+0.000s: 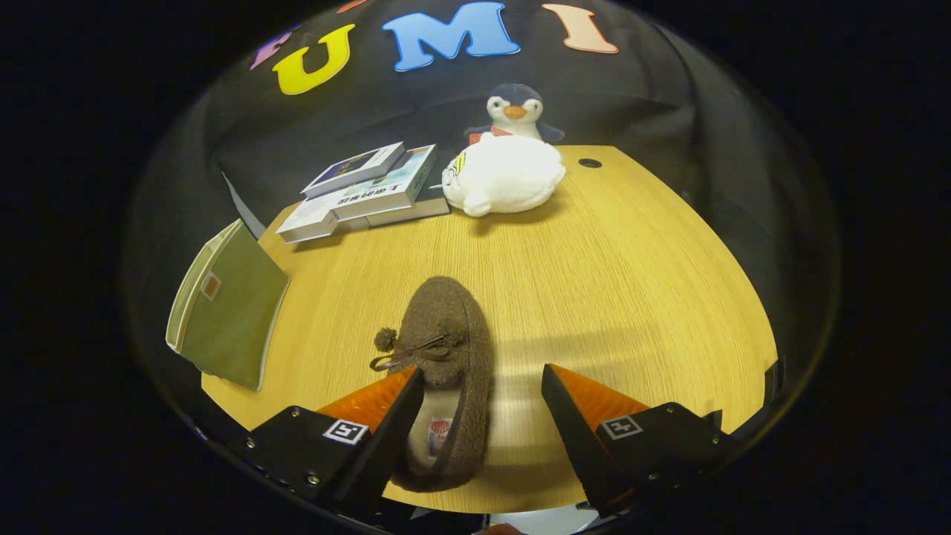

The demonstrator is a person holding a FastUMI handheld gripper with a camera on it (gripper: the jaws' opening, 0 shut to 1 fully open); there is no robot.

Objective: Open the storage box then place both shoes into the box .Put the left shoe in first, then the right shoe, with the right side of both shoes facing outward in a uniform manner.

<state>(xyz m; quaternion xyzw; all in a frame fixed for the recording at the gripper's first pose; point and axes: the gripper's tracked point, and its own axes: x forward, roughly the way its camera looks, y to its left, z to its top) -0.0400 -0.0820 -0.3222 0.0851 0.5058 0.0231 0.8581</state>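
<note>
- Nearest to me lies the brown slipper [446, 371], heel end down between the fingers and toe pointing away toward the far side of the table [631, 282]; its long axis runs almost straight along the line of the fingers, tilted only slightly
- I see the gripper [481, 386] spread wide with nothing held; the left finger sits over the slipper's heel opening, though I cannot tell if it touches, while the right finger stands apart over bare wood
- So the slipper lies off-centre in the gap, toward the left finger; I judge the coming grasp needs a shift leftward so both fingers straddle one side wall or the whole heel
- A small bow with a pompom [385, 340] marks the upper, on the side of the left finger
- Further out, at the table's left edge, I see the green storage box [226, 305], seemingly flat and unopened; the slipper is well apart from it
- Beyond, a stack of books [368, 193], a white plush toy [505, 182] and a penguin toy [515, 108] behind it; none lie between me and the slipper
</note>
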